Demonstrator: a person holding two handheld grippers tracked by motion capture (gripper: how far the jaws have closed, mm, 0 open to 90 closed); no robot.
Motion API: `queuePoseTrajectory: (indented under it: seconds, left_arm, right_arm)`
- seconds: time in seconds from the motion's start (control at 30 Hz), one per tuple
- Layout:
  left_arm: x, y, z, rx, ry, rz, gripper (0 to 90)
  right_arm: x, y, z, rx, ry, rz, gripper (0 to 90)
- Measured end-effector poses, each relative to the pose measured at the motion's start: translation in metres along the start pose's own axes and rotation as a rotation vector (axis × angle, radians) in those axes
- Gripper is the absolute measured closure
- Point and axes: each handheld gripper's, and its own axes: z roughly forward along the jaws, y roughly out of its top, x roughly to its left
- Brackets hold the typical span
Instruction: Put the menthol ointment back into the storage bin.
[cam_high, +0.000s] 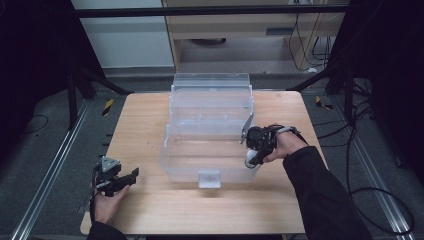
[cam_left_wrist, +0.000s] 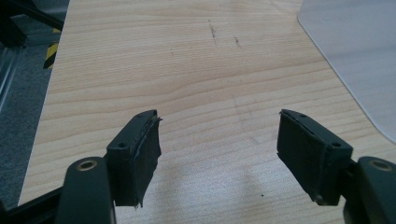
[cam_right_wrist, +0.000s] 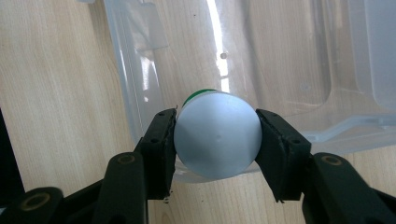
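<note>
At the table's near-left I found my left gripper (cam_high: 116, 179) idle on the wooden table (cam_left_wrist: 187, 70), jaws spread, nothing between them. At centre stood the clear tiered plastic organiser box (cam_high: 210, 125), lid up. My right gripper (cam_right_wrist: 215, 140) clamped a white cylindrical bottle (cam_right_wrist: 217, 134) with a green end over the box's front-right rim; I judged it should clear that wall before release.
</note>
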Motion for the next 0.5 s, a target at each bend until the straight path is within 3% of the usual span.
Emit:
queuePoseTrajectory:
  seconds: [0.5]
  left_arm:
    - [-0.0002,0.0000,0.0003,0.000,-0.001,0.001,29.4]
  right_arm:
    - [-0.0009,-0.0006,0.0093,0.010,0.013,-0.003,50.2]
